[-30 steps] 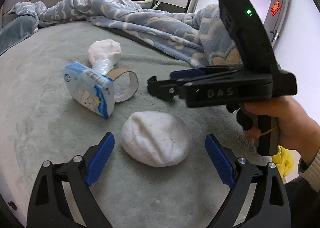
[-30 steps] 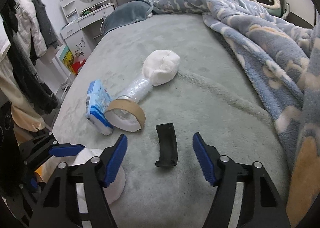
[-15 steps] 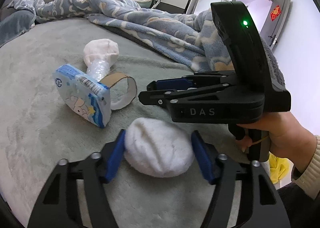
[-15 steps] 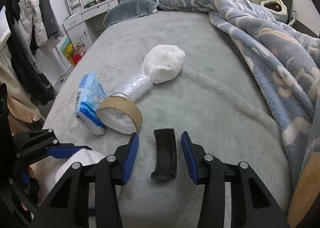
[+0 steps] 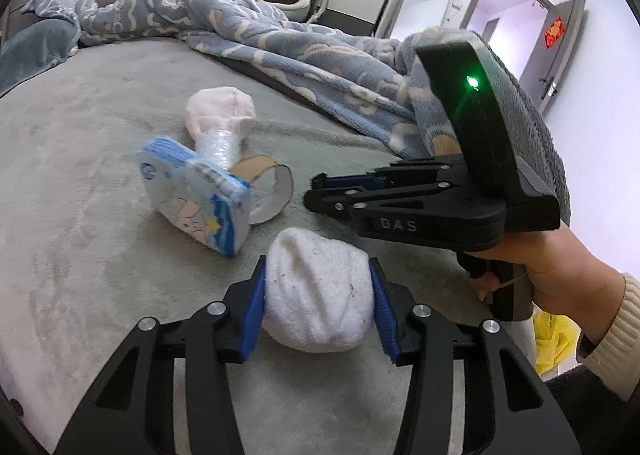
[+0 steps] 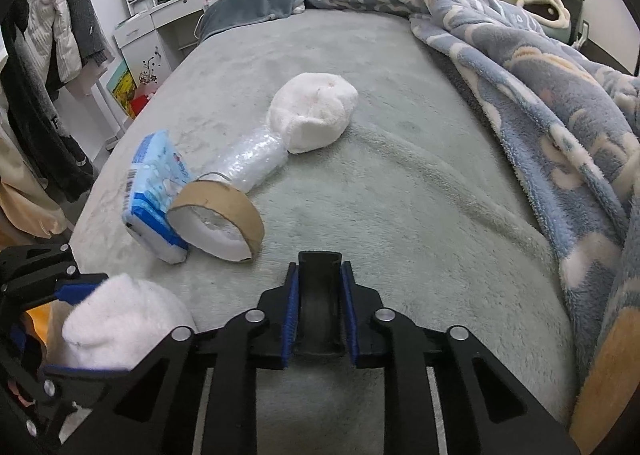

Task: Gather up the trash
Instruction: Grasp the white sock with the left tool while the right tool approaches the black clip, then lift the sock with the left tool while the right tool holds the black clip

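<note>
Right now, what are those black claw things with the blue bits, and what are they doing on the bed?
They are grabbing tools, not a robot. A person holds one hand-held gripper in each hand, and a small camera on each looks out along its two fingers. So one picture is the left tool's view and the other is the right tool's view.

The left hand-held gripper is closing, its blue pads against a white sock ball. The right hand-held gripper is closing on a curved black plastic piece.

Also on the grey-green bed cover lie a blue tissue pack, a cardboard tape ring, a clear plastic wad and another white ball.
</note>
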The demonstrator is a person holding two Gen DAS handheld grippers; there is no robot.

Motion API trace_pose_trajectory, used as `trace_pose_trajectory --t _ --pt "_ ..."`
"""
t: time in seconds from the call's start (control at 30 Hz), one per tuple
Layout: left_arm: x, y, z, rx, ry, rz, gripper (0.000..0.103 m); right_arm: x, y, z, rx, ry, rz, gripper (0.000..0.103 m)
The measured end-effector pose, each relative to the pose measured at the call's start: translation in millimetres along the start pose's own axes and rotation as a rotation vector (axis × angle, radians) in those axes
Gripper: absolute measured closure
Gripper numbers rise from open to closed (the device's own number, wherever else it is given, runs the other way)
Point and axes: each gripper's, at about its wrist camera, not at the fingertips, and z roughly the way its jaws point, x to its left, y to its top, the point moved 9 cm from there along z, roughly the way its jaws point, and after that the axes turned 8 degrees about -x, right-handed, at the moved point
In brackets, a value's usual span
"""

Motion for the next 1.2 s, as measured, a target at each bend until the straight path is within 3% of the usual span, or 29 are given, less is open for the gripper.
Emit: trace_pose_trajectory --t 0.5,0.9,1.2 --pt "38 -4 -60 -0.039 0.188 -0.112 0.053 27 -3 -34 -0.05 -0.015 0.028 0.083" --pt "59 -26 -122 -0.065 0.311 -0.164 0.052 101 -4 -59 -0.111 0.082 0.033 0.083" --pt "86 -51 -160 -0.043 0.424 -0.193 0.052 154 -15 -62 -0.102 0.139 0.001 0.083"
